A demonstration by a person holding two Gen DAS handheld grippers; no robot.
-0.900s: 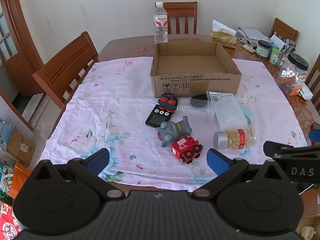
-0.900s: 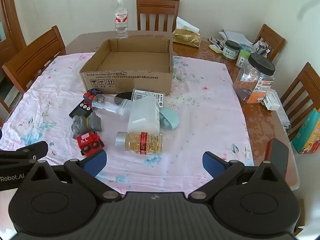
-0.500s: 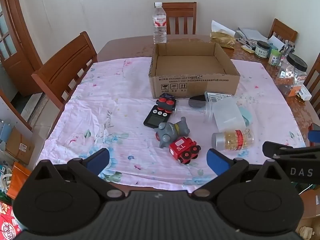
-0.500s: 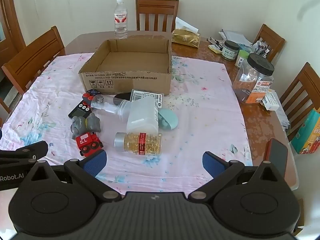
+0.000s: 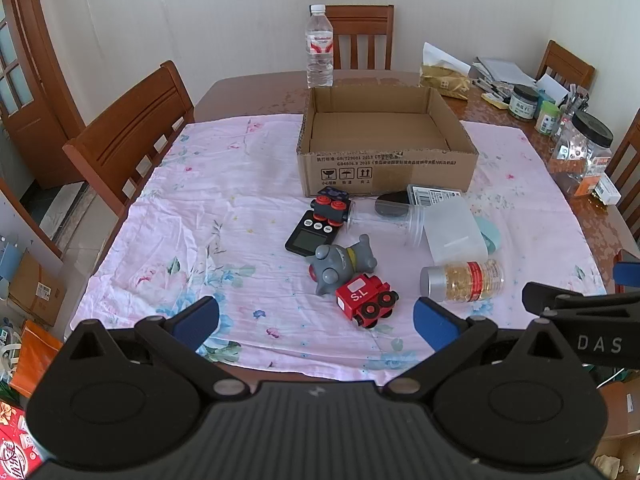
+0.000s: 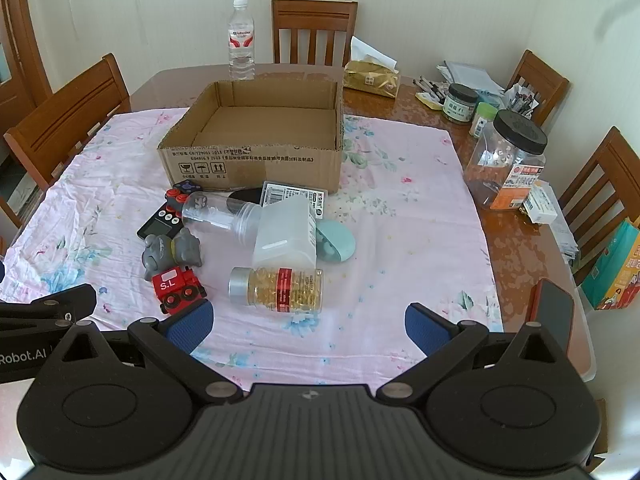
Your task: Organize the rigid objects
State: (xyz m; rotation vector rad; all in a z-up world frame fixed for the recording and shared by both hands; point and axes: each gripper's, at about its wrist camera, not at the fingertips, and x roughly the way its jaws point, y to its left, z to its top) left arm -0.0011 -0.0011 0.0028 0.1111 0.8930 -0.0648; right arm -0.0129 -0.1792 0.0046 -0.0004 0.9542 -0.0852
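From my remote station I find both grippers held at the near edge of the desk (image 5: pixel 248 92), clear of every item. The left gripper (image 5: pixel 316 318) has its fingers spread wide with nothing between them; the right gripper (image 6: pixel 308 326) likewise has its fingers spread and holds nothing.

The cardboard box (image 5: pixel 384 148) sits open-topped on the pink floral cloth (image 5: pixel 224 208), toward the far side. The items lie clustered on the cloth just near of the box. The red toy train (image 5: pixel 366 300) lies nearest the left gripper, with the grey toy figure (image 5: pixel 340 266) touching it on the far side. The black timer (image 5: pixel 310 232) lies beyond that, a small red-wheeled toy car (image 5: pixel 331 206) resting against it. The capsule bottle (image 6: pixel 278 290) lies on its side, near the right gripper. A translucent white container (image 6: pixel 286 236) lies just beyond it, beside a clear tube (image 6: pixel 220 210) and a teal round case (image 6: pixel 338 242).

A water bottle (image 6: pixel 241 42) stands upright beyond the box.
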